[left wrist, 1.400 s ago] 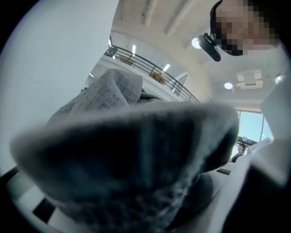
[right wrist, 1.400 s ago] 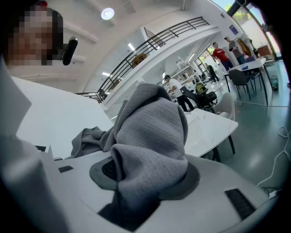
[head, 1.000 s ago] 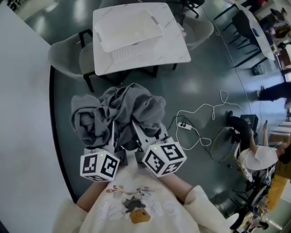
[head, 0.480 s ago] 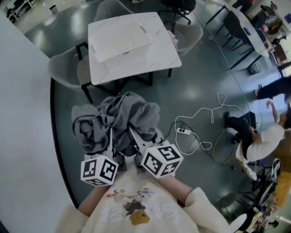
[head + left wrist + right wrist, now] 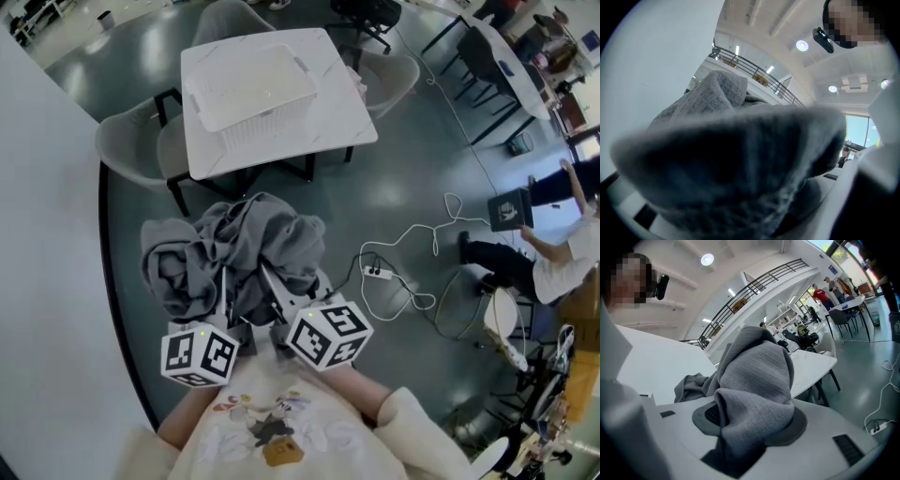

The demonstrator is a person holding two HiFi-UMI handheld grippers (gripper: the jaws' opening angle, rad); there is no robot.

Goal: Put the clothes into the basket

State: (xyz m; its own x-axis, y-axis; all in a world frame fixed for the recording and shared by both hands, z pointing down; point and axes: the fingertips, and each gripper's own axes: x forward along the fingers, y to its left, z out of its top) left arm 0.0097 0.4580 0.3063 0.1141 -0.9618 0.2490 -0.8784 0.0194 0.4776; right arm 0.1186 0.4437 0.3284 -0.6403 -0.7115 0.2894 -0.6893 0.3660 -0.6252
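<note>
A bunched grey garment point(image 5: 234, 248) hangs in the air in front of me, held up by both grippers. My left gripper point(image 5: 223, 291) is shut on its left part; in the left gripper view the grey knit point(image 5: 740, 164) fills the space between the jaws. My right gripper point(image 5: 274, 289) is shut on a thick fold of the same garment point(image 5: 754, 390), pinched between its pads. A white slatted basket point(image 5: 248, 89) stands on a white square table point(image 5: 352, 108) farther ahead, well beyond the garment.
Grey chairs point(image 5: 131, 141) stand round the table. A white cable and power strip point(image 5: 380, 272) lie on the dark floor to the right. A white wall point(image 5: 47, 244) runs along the left. People sit and stand at the far right point(image 5: 562, 253).
Both grippers and the garment have shifted slightly left and down in the head view. The table with the basket sits a little nearer the centre. The people at the right have moved.
</note>
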